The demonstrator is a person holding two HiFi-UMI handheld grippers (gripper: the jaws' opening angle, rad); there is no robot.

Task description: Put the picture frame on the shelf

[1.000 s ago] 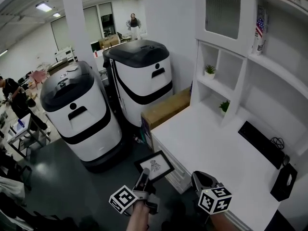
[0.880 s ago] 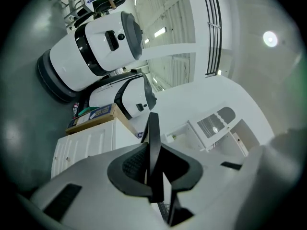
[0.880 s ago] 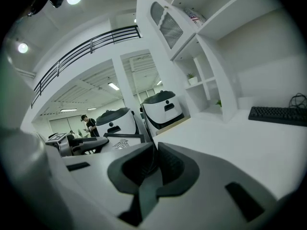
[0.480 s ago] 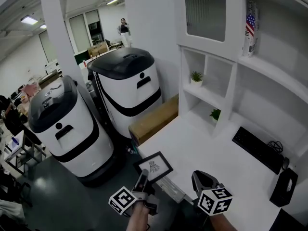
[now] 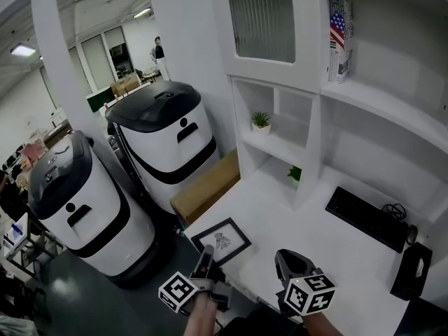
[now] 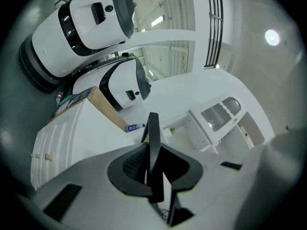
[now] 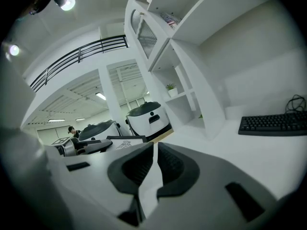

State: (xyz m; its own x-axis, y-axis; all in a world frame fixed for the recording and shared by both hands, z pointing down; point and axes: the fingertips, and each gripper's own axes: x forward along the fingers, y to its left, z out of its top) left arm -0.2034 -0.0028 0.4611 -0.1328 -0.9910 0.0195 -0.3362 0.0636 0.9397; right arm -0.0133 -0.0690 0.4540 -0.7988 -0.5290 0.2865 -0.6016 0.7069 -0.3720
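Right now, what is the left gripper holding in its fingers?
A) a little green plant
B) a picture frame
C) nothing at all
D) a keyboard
B: the left gripper has its fingers closed on the edge of the black picture frame, and the left gripper view shows the frame edge-on between them.
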